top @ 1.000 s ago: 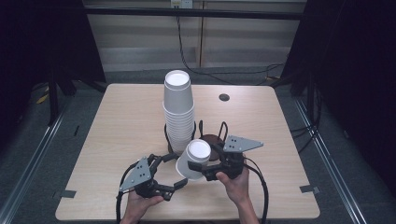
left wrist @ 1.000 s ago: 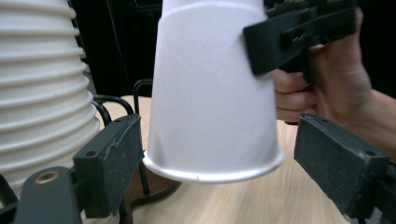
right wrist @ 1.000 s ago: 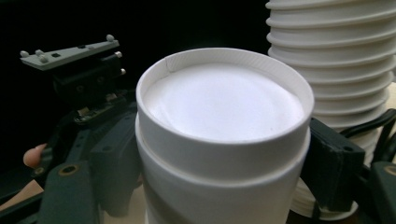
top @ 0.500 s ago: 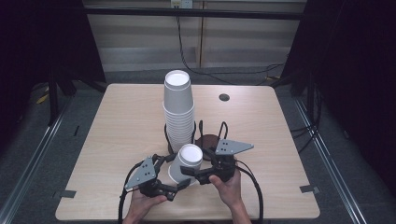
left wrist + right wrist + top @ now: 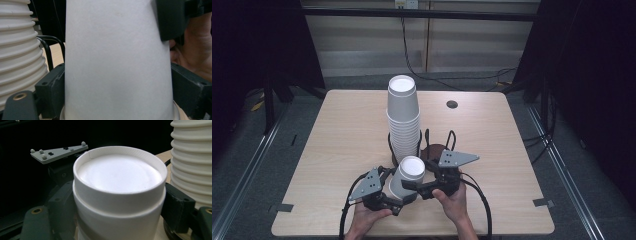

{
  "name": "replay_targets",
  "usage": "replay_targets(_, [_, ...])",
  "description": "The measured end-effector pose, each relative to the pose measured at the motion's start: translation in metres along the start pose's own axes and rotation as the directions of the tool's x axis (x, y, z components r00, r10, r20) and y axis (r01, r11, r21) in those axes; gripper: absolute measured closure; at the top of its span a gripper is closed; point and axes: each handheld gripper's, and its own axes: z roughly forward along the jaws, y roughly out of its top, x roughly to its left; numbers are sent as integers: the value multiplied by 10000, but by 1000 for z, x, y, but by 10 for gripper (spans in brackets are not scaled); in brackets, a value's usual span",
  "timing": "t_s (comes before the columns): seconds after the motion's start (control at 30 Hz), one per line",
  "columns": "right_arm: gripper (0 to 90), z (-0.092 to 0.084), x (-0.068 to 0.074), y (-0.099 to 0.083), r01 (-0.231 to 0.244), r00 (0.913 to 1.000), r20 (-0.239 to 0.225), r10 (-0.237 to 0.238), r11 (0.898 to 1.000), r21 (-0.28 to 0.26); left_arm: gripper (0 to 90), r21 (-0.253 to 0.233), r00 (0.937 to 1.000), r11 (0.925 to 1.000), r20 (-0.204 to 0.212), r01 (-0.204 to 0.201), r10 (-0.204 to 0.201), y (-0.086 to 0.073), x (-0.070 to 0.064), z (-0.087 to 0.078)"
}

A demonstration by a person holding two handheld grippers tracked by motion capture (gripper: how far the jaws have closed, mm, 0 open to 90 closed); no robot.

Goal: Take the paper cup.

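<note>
I have two nested white cups (image 5: 406, 175), upside down and tilted, near the desk's (image 5: 337, 150) front edge: both the left gripper (image 5: 404, 197) and right gripper (image 5: 409, 186) clench them. The wire holder (image 5: 424, 145) carries the tall cup stack (image 5: 403, 117).

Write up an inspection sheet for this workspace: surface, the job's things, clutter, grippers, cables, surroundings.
Surface: light wooden table, tape bits at its front corners.
Job's things: upside-down white cups, at least two nested, held tilted between both grippers; tall cup stack in a black wire holder.
Clutter: small dark round spot near the far edge.
Grippers: left gripper jaws flank the cups' lower wall, just closing somewhat; right gripper jaws clamp near the cups' upturned base.
Cables: one trails from each gripper; more hang behind the table.
Surroundings: dark curtains, grey floor.
</note>
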Motion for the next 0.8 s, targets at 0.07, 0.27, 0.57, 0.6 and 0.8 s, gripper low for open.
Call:
replay_targets(0.07, [222,0,0,0,32,10000,9,-32,10000,13,134,43,10000,10000,28,-25,25,0,0,0])
replay_targets(0.27, [202,1,1,0,195,9998,39,-195,9998,81,162,187,9999,9998,97,46,-47,1,1,-1])
replay_targets(0.57, [128,-1,-1,1,186,9998,-6,-186,9998,4,176,606,9999,9982,118,-1,-6,5,6,-3])
replay_targets(0.6, [128,-2,-1,1,151,9999,-27,-151,9999,-15,177,685,10000,9977,82,-3,-2,6,6,-2])
replay_targets(0.8, [128,-10,-3,2,106,9999,74,-106,9999,-86,182,1199,10000,9928,82,-18,9,10,11,-3])
